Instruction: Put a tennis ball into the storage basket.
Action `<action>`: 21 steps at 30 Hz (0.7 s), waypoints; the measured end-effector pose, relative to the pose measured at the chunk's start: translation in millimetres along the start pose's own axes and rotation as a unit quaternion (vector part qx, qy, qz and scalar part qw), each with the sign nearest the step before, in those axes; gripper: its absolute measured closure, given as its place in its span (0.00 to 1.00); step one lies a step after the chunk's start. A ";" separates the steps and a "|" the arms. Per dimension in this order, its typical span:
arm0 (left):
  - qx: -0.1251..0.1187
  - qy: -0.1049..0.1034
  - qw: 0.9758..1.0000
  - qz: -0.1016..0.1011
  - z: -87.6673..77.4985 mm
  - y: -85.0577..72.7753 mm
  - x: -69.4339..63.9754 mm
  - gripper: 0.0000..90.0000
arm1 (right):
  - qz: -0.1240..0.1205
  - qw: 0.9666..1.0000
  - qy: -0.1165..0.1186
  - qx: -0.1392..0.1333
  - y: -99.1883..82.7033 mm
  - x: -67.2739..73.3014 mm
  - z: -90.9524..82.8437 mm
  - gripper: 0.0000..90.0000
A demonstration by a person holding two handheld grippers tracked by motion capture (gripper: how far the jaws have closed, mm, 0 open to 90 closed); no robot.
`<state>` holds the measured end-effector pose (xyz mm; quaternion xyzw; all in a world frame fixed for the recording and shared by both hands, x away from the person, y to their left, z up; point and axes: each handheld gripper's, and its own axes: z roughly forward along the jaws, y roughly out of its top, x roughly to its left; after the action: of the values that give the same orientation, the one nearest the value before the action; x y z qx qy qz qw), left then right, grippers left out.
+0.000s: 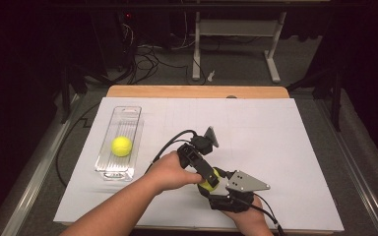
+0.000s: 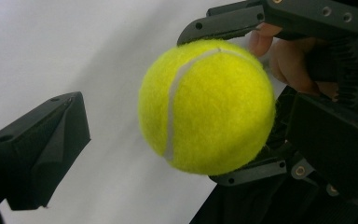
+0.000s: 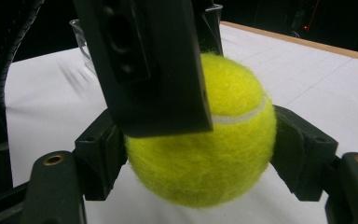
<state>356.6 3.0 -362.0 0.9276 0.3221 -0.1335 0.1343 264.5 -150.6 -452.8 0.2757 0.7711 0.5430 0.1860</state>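
**Ball clamped in right gripper, left gripper spread around it**

Near the front middle of the white sheet (image 1: 275, 147), over a wooden table (image 1: 197, 91): both grippers meeting at one tennis ball (image 1: 210, 180).

Right gripper (image 1: 216, 184), grey three-cornered plate on top, held from the bottom edge of the high view. Clenched on the ball: in the right gripper view, one black jaw pressed against each side of the ball (image 3: 205, 149), felt bulging slightly between them, ball lifted off the sheet with a shadow beneath.

Left gripper (image 1: 211, 176), held in the left hand (image 1: 172, 171), reaching in from the left with its cable looping back over the sheet. Released, jaws wide apart: in the left gripper view, one jaw well off to the left of the ball (image 2: 207, 105), bare paper between them. Other jaw not clear there among the black parts of the right gripper (image 2: 242, 98); in the right gripper view, a broad black jaw of the left gripper (image 3: 149, 65) across the front top of the ball, contact impossible to confirm.

Farther left on the sheet, well apart from the hands: a clear plastic tray (image 1: 104, 162), long and narrow, with a second tennis ball (image 1: 121, 146) lying inside near its middle.
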 end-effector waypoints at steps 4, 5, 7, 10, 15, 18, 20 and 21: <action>0.004 0.001 1.000 -0.001 4.2 1.5 0.1 0.01 | 0.000 1.000 0.000 0.000 0.1 0.2 -0.2 0.31; 0.005 0.001 1.000 0.000 5.1 1.9 0.2 0.01 | 0.000 1.000 0.000 0.000 0.1 0.2 -0.2 0.31; 0.006 -0.001 1.000 -0.001 7.2 2.6 -0.2 0.01 | 0.000 1.000 0.000 -0.001 0.1 0.2 -0.3 0.31; 0.009 -0.003 1.000 -0.001 10.8 3.3 -0.7 0.01 | 0.000 1.000 0.000 -0.001 0.2 0.3 -0.3 0.31; 0.014 -0.007 1.000 -0.002 17.4 2.8 0.2 0.01 | -0.002 1.000 0.001 -0.003 0.3 0.2 -0.4 0.31; 0.014 -0.008 1.000 -0.006 19.3 2.6 1.4 0.01 | -0.002 1.000 0.001 -0.003 0.2 0.4 -0.6 0.31; 0.015 -0.009 1.000 -0.006 20.3 2.5 2.2 0.01 | -0.003 1.000 0.001 -0.003 0.4 0.3 -0.5 0.31; 0.014 -0.010 1.000 -0.007 20.6 2.4 2.5 0.02 | 0.000 1.000 0.001 -0.003 0.4 0.7 -0.4 0.31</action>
<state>356.7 -4.4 -381.6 0.9257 0.3254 -0.1483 0.1232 263.8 -150.4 -452.3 0.2743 0.7695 0.5458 0.1861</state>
